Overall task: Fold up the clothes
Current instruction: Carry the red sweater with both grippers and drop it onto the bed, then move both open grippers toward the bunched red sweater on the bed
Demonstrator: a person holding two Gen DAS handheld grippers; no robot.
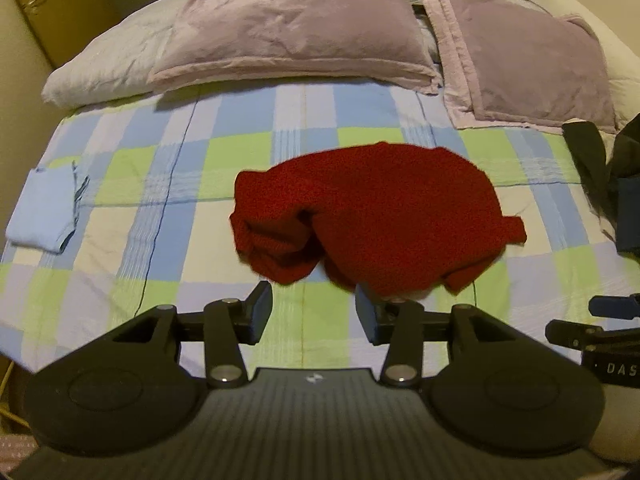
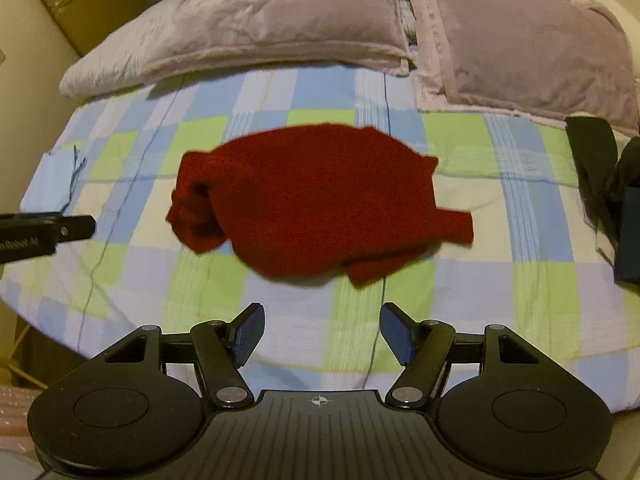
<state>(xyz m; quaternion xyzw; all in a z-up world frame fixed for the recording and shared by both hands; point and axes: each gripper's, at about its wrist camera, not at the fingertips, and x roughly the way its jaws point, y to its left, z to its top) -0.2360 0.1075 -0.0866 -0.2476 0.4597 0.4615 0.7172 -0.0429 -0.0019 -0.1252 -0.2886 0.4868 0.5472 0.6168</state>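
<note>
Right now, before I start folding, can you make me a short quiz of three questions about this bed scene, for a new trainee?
1. True or false: the red garment lies crumpled on the checked bedspread.
2. How does the right gripper stand?
A. Shut on the red garment
B. Open, holding nothing
C. Shut on a pillow
3. Fill in: in the left wrist view, the folded cloth at the bed's left edge is light ____.

Key:
1. True.
2. B. The left gripper is open too; the garment's near edge overlaps one of its fingers in the image.
3. Blue.
</note>
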